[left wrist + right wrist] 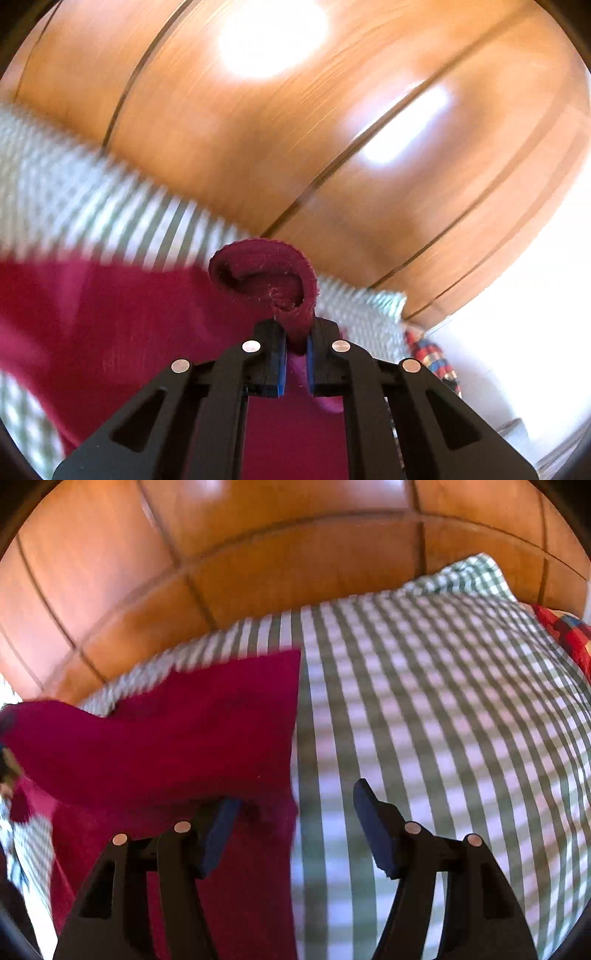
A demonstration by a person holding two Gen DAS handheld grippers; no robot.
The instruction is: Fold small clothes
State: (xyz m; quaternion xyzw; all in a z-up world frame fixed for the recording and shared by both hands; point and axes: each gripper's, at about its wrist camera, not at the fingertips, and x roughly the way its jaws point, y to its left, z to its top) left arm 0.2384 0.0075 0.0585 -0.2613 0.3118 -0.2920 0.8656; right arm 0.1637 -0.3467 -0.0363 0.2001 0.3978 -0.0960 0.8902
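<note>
Left gripper (296, 345): jaws nearly closed, pinching a rolled edge of the maroon garment (122, 325). The pinched hem curled up and over at 12 o'clock from the jaws, in sharp focus; the rest of the cloth trailed away toward 9 and 7 o'clock, blurred.

Right gripper (295, 827): jaws wide apart, holding nothing. Its left finger sat over or against the garment's near right margin; contact could not be confirmed. Its right finger hung over bare checked cloth (443, 720).

In the right wrist view the maroon garment (192, 738) lay at 10 to 11 o'clock from that gripper, resting on the green-and-white checked cloth. The straight right edge ran from about 6 toward 12 o'clock, almost along the gripper's centreline. The long axis appeared to run left-right, from that edge out toward 9 o'clock, where the fabric rose and bulged, likely toward the left gripper's hold.

Judgement: a fold in progress, with the left gripper carrying the lifted end. The right gripper was the nearer one to the free straight edge, which lay just between its fingers' span, slightly left.

Farther off: a red-and-blue patterned fabric (565, 635) at 2 o'clock. Beyond, wooden panelling (258, 554) with dark seams, glare patches in the left wrist view.
</note>
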